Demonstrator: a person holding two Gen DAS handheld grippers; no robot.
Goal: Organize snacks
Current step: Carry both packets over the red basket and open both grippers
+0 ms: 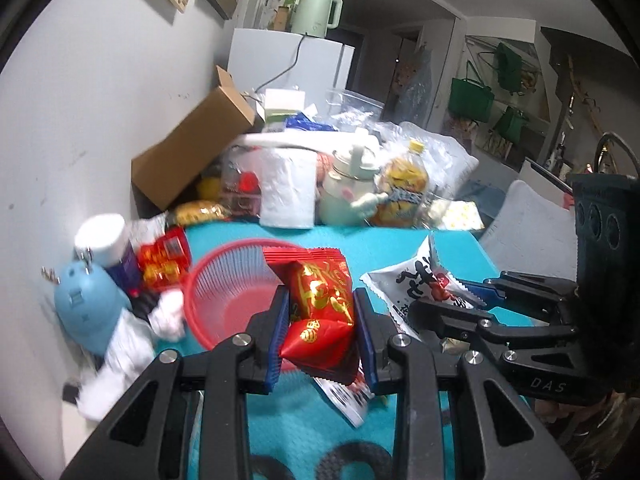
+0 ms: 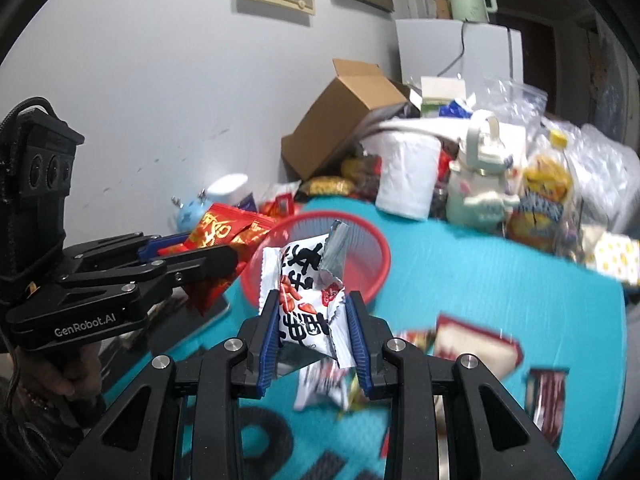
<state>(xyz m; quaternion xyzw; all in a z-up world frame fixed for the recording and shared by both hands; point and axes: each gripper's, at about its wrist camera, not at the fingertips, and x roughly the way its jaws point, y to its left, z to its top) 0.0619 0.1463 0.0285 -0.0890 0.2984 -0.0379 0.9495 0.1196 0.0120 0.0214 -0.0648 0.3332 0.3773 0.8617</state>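
Both at once, the two grippers hold snack packets near a red mesh basket (image 1: pixel 224 292) that sits on a teal mat (image 1: pixel 400 248). The left gripper (image 1: pixel 322 320) has its blue-padded fingers clamped on a red packet with gold lettering (image 1: pixel 320 300), held above the mat just beside the basket's near rim. The right gripper (image 2: pixel 312 332) pinches a white packet with black characters and red peanuts (image 2: pixel 304 292), its top edge reaching over the basket's front rim. More packets lie blurred on the mat below and to the right. Behind the basket stand a paper towel roll (image 1: pixel 286 188), a pale green bottle (image 1: pixel 348 192) and a tilted cardboard box (image 1: pixel 192 148).
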